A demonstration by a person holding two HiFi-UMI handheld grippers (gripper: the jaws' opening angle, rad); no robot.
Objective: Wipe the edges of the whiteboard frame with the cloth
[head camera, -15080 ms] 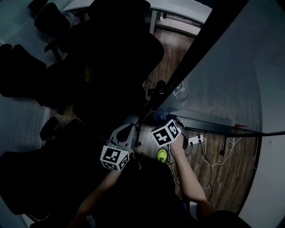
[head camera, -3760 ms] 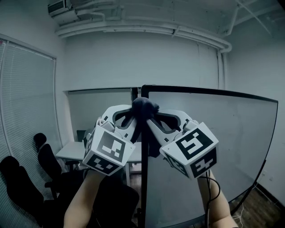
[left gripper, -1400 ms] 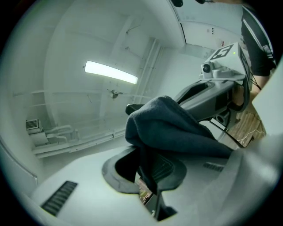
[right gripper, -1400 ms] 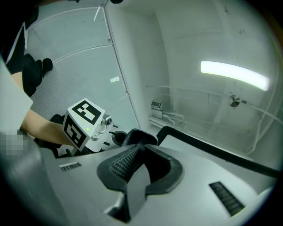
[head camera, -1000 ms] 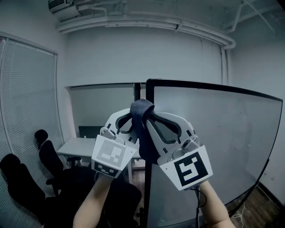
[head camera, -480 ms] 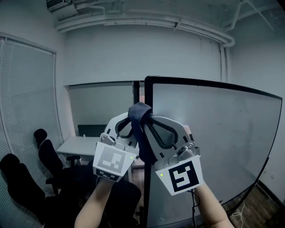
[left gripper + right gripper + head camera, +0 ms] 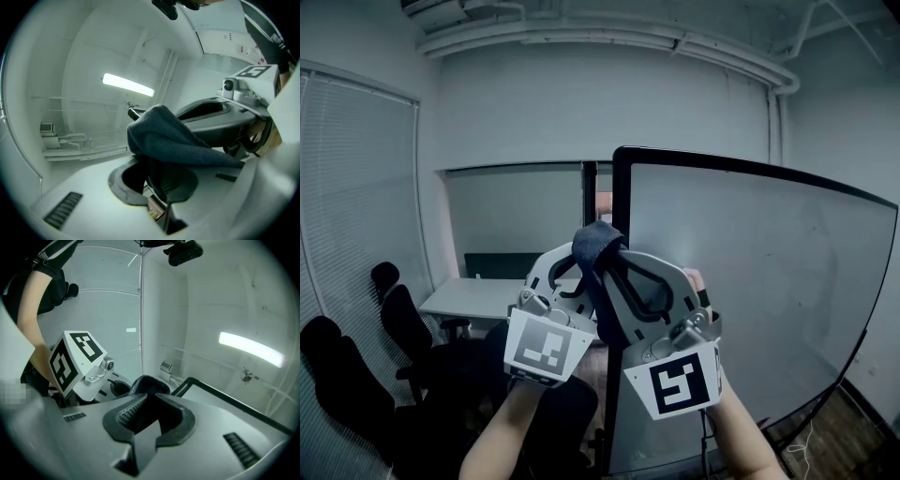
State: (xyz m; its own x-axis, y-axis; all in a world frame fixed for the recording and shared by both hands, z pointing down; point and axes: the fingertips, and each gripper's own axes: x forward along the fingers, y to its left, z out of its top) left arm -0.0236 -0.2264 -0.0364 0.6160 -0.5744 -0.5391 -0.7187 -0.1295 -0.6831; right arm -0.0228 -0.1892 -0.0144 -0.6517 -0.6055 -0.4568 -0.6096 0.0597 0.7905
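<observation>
The dark blue cloth (image 7: 598,246) sits bunched against the left upright of the black whiteboard frame (image 7: 724,162), somewhat below the frame's top left corner. It hangs in a fold down between the two tools. Both claws pinch it from opposite sides.

The left claw (image 7: 578,265) comes in from the outer side of the upright. In the left gripper view the left claw (image 7: 161,180) has its dark pads pressed together on the cloth (image 7: 173,140), which spills up and over to the right. The right claw (image 7: 617,267) comes in from the board's side, in front of the pale writing surface (image 7: 759,300). In the right gripper view the right claw (image 7: 145,416) is closed on the cloth (image 7: 147,383), one ribbed pad showing against the fabric, and the frame (image 7: 234,404) runs off to the right just past the bundle.

Each tool slants upward toward the cloth, its marker cube nearest the camera, with a bare forearm below each one. Fingertips of the right hand (image 7: 692,279) curl over the right handle.

Behind the board's left edge stands a second dark-framed panel (image 7: 516,211). Below it is a pale bench (image 7: 473,298), with black office chairs (image 7: 394,319) near it. Window blinds (image 7: 356,234) cover the left wall. Pipes run along the ceiling, and a strip light (image 7: 127,85) glows in the left gripper view.
</observation>
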